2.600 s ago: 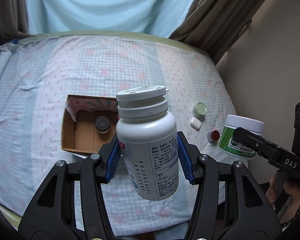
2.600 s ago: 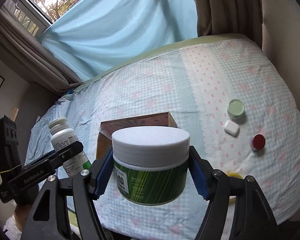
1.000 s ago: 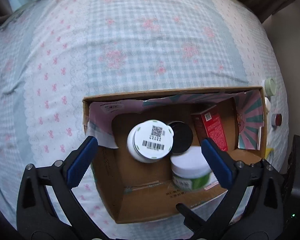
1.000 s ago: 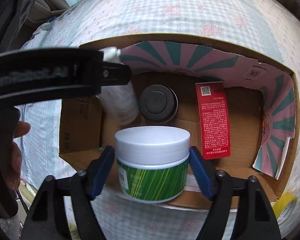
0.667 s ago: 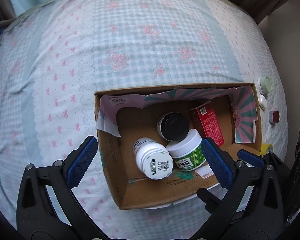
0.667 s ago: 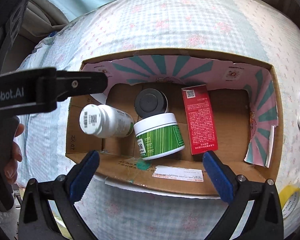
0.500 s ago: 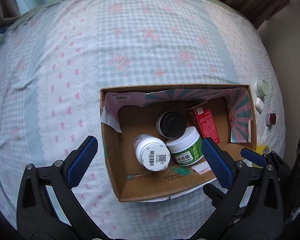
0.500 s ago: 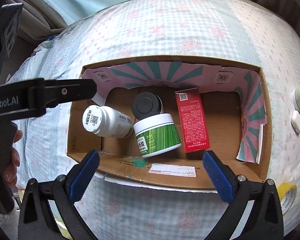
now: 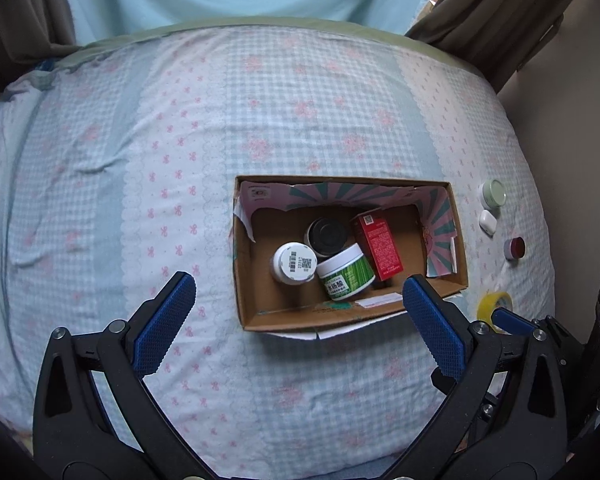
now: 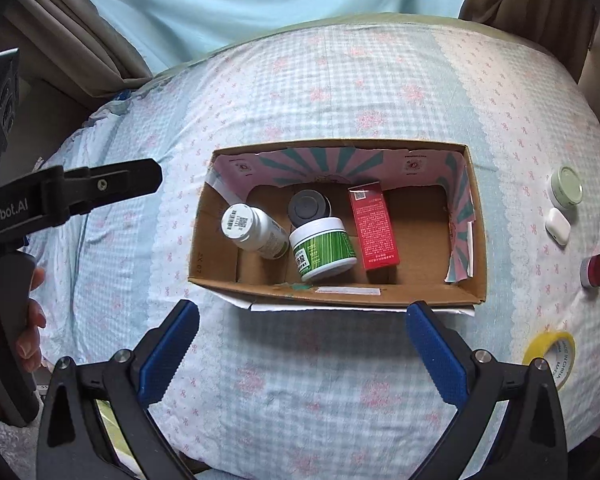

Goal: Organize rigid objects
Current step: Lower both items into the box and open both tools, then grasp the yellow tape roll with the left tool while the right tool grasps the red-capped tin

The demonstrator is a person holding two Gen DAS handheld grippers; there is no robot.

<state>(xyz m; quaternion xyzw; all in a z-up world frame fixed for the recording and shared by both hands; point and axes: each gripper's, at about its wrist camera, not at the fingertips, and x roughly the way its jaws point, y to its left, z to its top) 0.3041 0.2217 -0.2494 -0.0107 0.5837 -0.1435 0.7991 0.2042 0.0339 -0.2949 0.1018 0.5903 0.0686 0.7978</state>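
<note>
the white bottle [image 10: 256, 232] lies on its side in the cardboard box [image 10: 332, 294], long axis running left-right, barcoded cap toward the box's left end, touching the green jar [image 10: 324, 252]. both the left gripper [image 9: 300, 320] and right gripper [image 10: 302, 344] hang spread wide, empty. only the right wrist view shows a hand [image 10: 30, 320].

one cardboard box [image 10: 477, 236] sits on the bed [image 10: 340, 80]. inside it: one white bottle [image 10: 256, 230], one green jar [image 10: 324, 252], one dark-lidded jar [image 10: 309, 208] and one red carton [image 10: 374, 230] (four things in all). outside: one pale green jar [image 10: 566, 187], one white earbud case [image 10: 558, 226], one red-lidded pot [image 10: 594, 270], one yellow tape roll [image 10: 552, 354].
</note>
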